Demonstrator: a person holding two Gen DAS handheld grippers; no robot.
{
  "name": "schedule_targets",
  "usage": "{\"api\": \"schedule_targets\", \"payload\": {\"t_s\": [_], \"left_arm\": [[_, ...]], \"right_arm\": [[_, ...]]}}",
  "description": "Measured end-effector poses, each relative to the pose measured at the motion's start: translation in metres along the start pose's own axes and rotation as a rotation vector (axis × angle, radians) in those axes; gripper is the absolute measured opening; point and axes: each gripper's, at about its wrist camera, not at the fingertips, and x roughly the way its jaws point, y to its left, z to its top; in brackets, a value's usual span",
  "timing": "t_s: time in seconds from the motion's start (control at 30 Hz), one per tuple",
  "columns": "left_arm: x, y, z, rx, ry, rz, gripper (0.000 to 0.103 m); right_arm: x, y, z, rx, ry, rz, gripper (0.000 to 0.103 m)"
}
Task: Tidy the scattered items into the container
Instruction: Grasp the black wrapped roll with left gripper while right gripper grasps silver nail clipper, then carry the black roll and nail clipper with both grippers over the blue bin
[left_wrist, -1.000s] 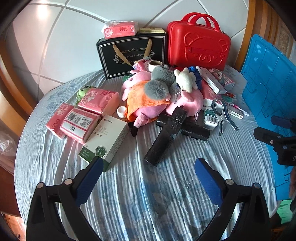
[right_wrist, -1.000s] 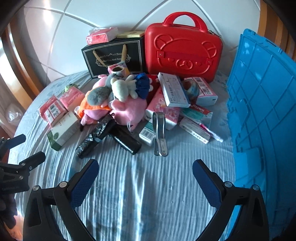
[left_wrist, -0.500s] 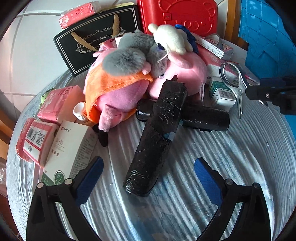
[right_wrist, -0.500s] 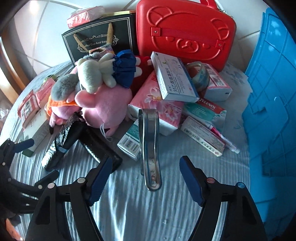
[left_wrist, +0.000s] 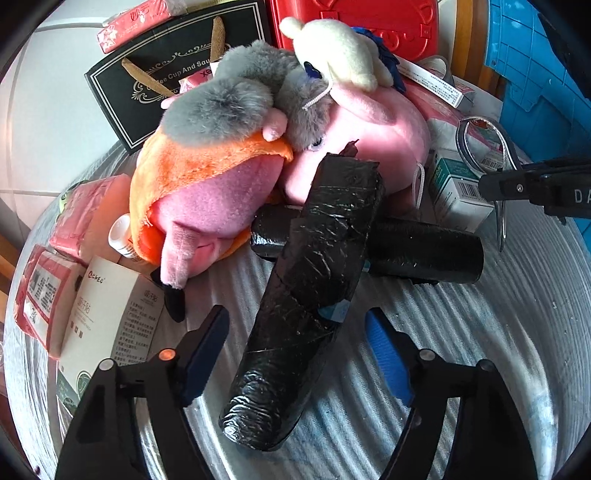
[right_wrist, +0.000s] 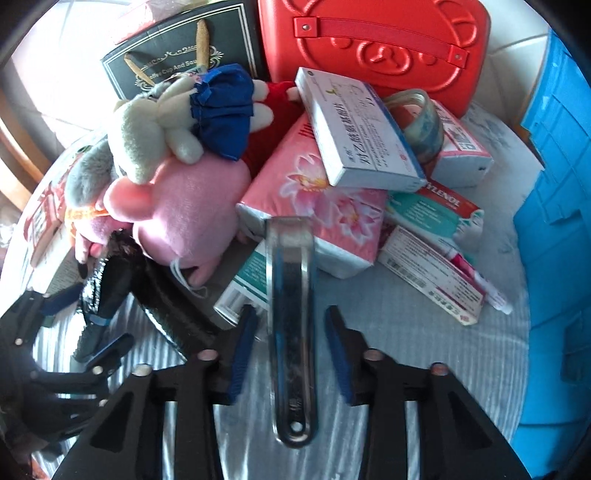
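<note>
A black roll of bin bags (left_wrist: 306, 288) lies across a second black roll (left_wrist: 424, 251) in front of the plush toys. My left gripper (left_wrist: 295, 332) straddles the near roll, its jaws closing, with a small gap on each side. The steel tongs (right_wrist: 291, 325) lie pointing toward me on the striped cloth. My right gripper (right_wrist: 291, 347) is down over them, its jaws closing, a thin gap left at each pad. The blue crate (right_wrist: 554, 184) stands at the right edge.
Pink and grey plush toys (left_wrist: 229, 177) are heaped behind the rolls. Tissue packs and a white box (left_wrist: 107, 317) lie to the left, medicine boxes (right_wrist: 358, 129) and a tape roll to the right. A red case (right_wrist: 373, 44) and a black gift bag (left_wrist: 177, 70) stand at the back.
Both grippers have dropped toward the cloth and closed in on the pile. The left jaws have narrowed around the black roll, the right jaws around the steel tongs.
</note>
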Motion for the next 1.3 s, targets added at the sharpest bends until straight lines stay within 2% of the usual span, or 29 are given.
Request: {"api": "schedule_targets", "payload": {"t_s": [0.03, 0.2, 0.23, 0.8, 0.93, 1.03, 1.1, 1.3], "left_arm": [[0.001, -0.001, 0.001, 0.005, 0.005, -0.006, 0.060], [0.004, -0.002, 0.004, -0.011, 0.022, -0.017, 0.048], [0.004, -0.002, 0.004, -0.019, 0.027, -0.022, 0.043], [-0.015, -0.004, 0.004, -0.075, 0.040, -0.010, 0.037], [-0.032, -0.014, -0.005, -0.095, 0.032, -0.002, 0.035], [-0.047, -0.003, -0.015, -0.110, 0.030, 0.005, 0.034], [-0.058, -0.014, -0.018, -0.122, 0.029, 0.011, 0.034], [-0.085, -0.011, -0.021, -0.138, 0.019, 0.030, 0.034]], "right_arm": [[0.000, -0.001, 0.000, 0.005, 0.002, 0.006, 0.024], [0.000, -0.002, -0.001, 0.015, 0.011, 0.020, 0.023], [0.000, -0.002, -0.001, 0.013, 0.014, 0.019, 0.023], [-0.027, 0.007, -0.008, 0.010, 0.002, 0.020, 0.023], [-0.041, 0.015, -0.012, 0.007, -0.006, 0.025, 0.023], [-0.051, 0.016, -0.017, 0.005, -0.015, 0.031, 0.023], [-0.059, 0.018, -0.019, 0.003, -0.021, 0.035, 0.023], [-0.084, 0.026, -0.025, -0.003, -0.033, 0.048, 0.023]]}}
